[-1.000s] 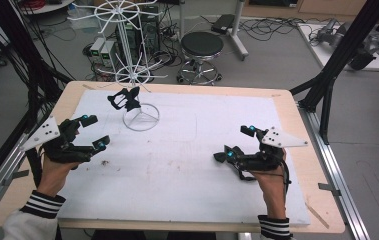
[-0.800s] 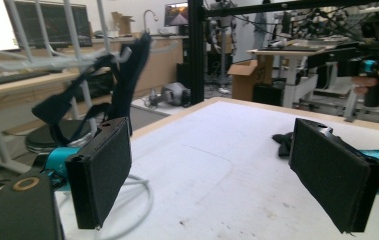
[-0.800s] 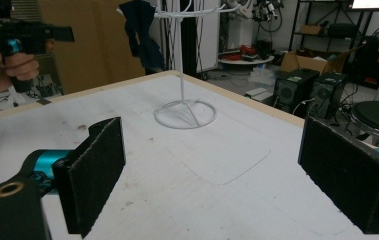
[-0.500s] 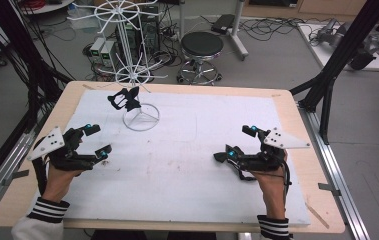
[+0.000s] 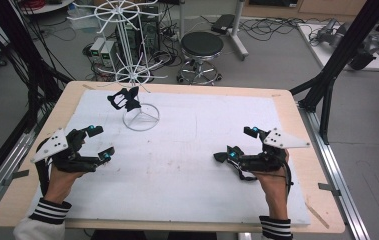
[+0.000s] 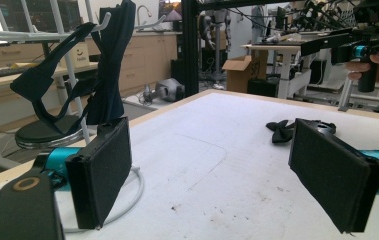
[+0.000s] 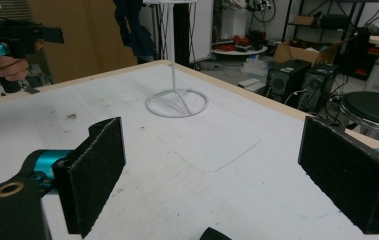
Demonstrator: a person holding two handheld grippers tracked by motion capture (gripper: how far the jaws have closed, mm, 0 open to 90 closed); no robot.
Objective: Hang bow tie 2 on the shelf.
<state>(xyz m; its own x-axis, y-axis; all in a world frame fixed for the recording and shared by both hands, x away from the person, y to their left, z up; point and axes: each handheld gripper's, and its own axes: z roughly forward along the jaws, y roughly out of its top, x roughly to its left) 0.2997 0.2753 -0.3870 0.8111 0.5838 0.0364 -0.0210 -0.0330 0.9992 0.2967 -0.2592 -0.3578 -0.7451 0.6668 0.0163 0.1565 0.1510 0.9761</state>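
Black padded jaws stand wide and empty on both the left gripper (image 5: 98, 142) and right gripper (image 5: 236, 144), near the tabletop's (image 5: 187, 165) side edges. Toward the far-left corner, dark cloth (image 5: 125, 99) hangs on the wire stand (image 5: 140, 116), nearer the left.

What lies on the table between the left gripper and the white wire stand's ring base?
Bare white mat only, between left gripper and ring base, per the high view.
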